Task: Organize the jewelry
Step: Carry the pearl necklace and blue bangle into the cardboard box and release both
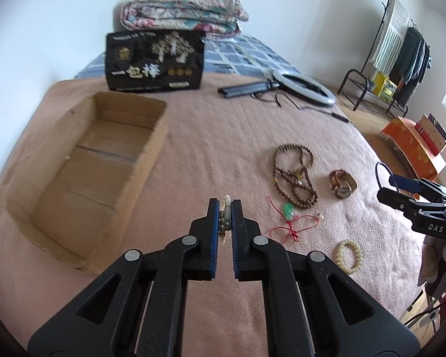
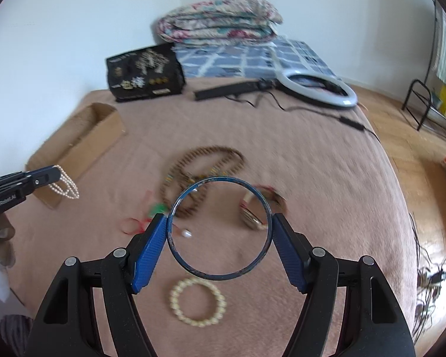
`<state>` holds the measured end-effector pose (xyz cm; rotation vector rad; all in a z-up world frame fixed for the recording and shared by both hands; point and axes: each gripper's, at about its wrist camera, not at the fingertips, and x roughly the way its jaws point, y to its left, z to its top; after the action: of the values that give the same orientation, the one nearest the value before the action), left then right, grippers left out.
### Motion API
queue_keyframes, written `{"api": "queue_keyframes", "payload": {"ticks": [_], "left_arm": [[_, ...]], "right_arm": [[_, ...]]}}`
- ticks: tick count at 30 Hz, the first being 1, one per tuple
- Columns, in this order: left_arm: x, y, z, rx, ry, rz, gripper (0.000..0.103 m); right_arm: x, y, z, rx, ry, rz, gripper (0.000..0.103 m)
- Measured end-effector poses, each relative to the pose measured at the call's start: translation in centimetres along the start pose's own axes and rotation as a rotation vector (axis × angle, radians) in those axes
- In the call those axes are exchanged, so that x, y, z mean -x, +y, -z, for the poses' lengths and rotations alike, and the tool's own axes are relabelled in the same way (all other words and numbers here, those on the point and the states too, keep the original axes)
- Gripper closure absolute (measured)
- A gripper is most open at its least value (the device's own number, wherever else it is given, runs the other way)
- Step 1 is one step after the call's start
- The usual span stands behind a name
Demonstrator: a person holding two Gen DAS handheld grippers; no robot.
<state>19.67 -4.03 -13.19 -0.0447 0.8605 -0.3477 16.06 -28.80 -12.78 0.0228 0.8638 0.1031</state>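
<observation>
Your left gripper (image 1: pixel 225 208) is pinched almost fully together on a pearl strand (image 1: pixel 226 205); from your right wrist camera the same strand (image 2: pixel 64 185) hangs in loops from its tip, in front of the near corner of the cardboard box (image 2: pixel 83 142). In the left view that open box (image 1: pixel 83 160) sits at about ten o'clock from the fingertips, on the pink blanket (image 1: pixel 211 148) covering the bed.

Your right gripper (image 2: pixel 219 229) stands wide, its blue pads (image 2: pixel 151 247) pressing from both sides on a dark blue bangle (image 2: pixel 220 229), which is held clear of the blanket with its opening facing the camera.

The rest of the jewelry lies on the blanket. In the left view, the brown bead necklace (image 1: pixel 295 175) is at one o'clock from the fingertips, the wristwatch (image 1: pixel 343 184) just beyond it at two o'clock, the green pendant on red cord (image 1: pixel 288 217) at three o'clock close by, and the cream bead bracelet (image 1: pixel 349 255) at four o'clock. In the right view that bracelet (image 2: pixel 196 302) lies at six o'clock, below the bangle.

At the far end, at twelve o'clock, a black printed bag (image 1: pixel 154 59) stands in front of a folded floral quilt (image 1: pixel 184 12), and a ring light (image 1: pixel 303 87) lies at one o'clock.
</observation>
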Motion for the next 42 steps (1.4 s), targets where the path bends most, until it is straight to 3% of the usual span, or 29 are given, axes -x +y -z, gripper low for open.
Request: {"api": "queue_keyframes", "payload": {"ticks": [8, 18, 31, 42], "left_arm": [[3.6, 3.7, -1.1, 0.032, -0.064, -0.049, 0.098], [5.1, 8.8, -1.8, 0.093, -0.099, -0.118, 0.098], [4.0, 14.3, -0.9, 0.165, -0.078, -0.174, 0.098], [2.6, 15.9, -0.2, 0.181, -0.056, -0.167, 0.098]], "right_arm": [[-0.4, 4.9, -3.1, 0.078, -0.033, -0.074, 0.032], [-2.1, 10.8, -6.2, 0.162, -0.040, -0.156, 0.032], [-6.7, 18.5, -9.6, 0.231, 0.002, -0.270, 0.032], [-11.5, 23.9, -10.7, 0.263, 0.059, -0.308, 0.032]]}}
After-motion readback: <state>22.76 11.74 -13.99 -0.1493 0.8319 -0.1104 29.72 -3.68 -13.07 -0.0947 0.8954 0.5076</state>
